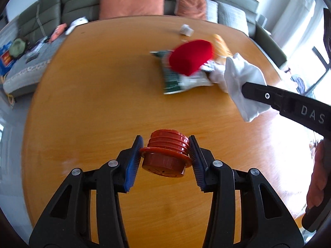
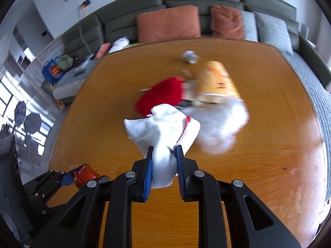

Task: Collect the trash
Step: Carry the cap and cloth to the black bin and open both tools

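My left gripper [image 1: 165, 147] is shut on a red-orange ribbed plastic lid [image 1: 166, 155] and holds it above the wooden table [image 1: 93, 103]; the lid also shows in the right wrist view [image 2: 83, 175]. My right gripper [image 2: 164, 155] is shut on a white cloth [image 2: 163, 132], which hangs from it in the left wrist view [image 1: 242, 82]. Behind the cloth lie a red object [image 1: 191, 56], a green-and-white snack bag [image 1: 178, 78] and an orange paper cup [image 2: 219, 82] on its side. The red object and the cup are blurred.
A small crumpled white scrap [image 2: 190, 56] lies near the table's far edge. A grey sofa with orange cushions [image 2: 168, 23] stands behind the table. A low bench with clutter [image 1: 24, 62] is at the left.
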A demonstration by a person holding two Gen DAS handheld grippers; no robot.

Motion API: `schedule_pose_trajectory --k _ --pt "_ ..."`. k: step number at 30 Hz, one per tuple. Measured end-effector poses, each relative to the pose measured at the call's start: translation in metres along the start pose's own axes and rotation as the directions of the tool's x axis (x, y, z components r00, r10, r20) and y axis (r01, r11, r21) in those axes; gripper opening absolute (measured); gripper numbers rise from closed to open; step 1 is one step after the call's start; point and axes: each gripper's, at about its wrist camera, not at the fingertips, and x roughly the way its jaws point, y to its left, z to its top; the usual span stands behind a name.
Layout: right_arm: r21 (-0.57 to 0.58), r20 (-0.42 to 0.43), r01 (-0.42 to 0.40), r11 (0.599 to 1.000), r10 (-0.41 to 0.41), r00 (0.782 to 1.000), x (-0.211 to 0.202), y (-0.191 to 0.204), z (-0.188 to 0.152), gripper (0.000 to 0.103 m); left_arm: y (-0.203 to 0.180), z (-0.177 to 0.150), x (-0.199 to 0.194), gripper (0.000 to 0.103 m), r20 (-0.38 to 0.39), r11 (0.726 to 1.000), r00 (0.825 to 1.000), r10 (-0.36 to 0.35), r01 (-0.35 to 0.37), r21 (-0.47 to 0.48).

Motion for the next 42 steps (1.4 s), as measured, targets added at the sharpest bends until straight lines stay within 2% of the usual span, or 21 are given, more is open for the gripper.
schedule_pose_trajectory --k 8,17,23,28,33,36,37,38,39,40,41,42 --pt "-0.136 -0.031 -0.057 0.989 0.054 0.998 0.022 0.098 0.003 0.022 0.083 -0.019 -0.024 0.044 0.023 0.99 0.998 0.054 -0.051 -0.13" --pt "-0.272 -0.091 -0.158 0.949 0.138 0.986 0.047 0.203 -0.003 0.022 0.182 -0.053 -0.051 0.044 0.027 0.949 0.99 0.135 -0.122 -0.29" --pt "-0.347 -0.144 -0.237 0.907 0.197 0.97 0.066 0.275 -0.009 0.022 0.252 -0.085 -0.069 0.044 -0.002 0.893 0.978 0.208 -0.191 -0.409" --pt "-0.406 -0.187 -0.294 0.865 0.236 0.954 0.079 0.332 -0.015 0.022 0.303 -0.116 -0.081 0.044 -0.041 0.833 0.964 0.263 -0.248 -0.495" --pt "-0.458 -0.237 -0.342 0.82 0.258 0.936 0.094 0.379 -0.021 0.022 0.338 -0.136 -0.085 0.044 -0.08 0.782 0.954 0.288 -0.283 -0.555" --pt "-0.476 -0.263 -0.362 0.801 0.263 0.928 0.099 0.394 -0.027 0.023 0.355 -0.145 -0.083 0.045 -0.106 0.758 0.951 0.29 -0.296 -0.582" --pt "-0.482 -0.271 -0.364 0.797 0.259 0.927 0.103 0.402 -0.028 0.025 0.36 -0.147 -0.082 0.045 -0.116 0.75 0.95 0.291 -0.301 -0.589" --pt "-0.484 -0.283 -0.37 0.793 0.259 0.924 0.106 0.407 -0.029 0.035 0.364 -0.147 -0.08 0.045 -0.126 0.744 0.95 0.285 -0.302 -0.596" --pt "-0.483 -0.304 -0.379 0.789 0.255 0.918 0.109 0.413 -0.029 0.042 0.37 -0.148 -0.077 0.049 -0.134 0.738 0.952 0.276 -0.299 -0.605" --pt "-0.483 -0.301 -0.378 0.79 0.256 0.919 0.111 0.416 -0.027 0.048 0.376 -0.15 -0.075 0.075 -0.147 0.731 0.951 0.273 -0.304 -0.611" --pt "-0.49 -0.291 -0.375 0.787 0.258 0.921 0.113 0.421 -0.024 0.048 0.381 -0.149 -0.074 0.091 -0.165 0.718 0.946 0.279 -0.32 -0.618" --pt "-0.499 -0.286 -0.369 0.784 0.254 0.924 0.113 0.425 -0.023 0.048 0.385 -0.149 -0.077 0.097 -0.169 0.7 0.935 0.312 -0.347 -0.625"
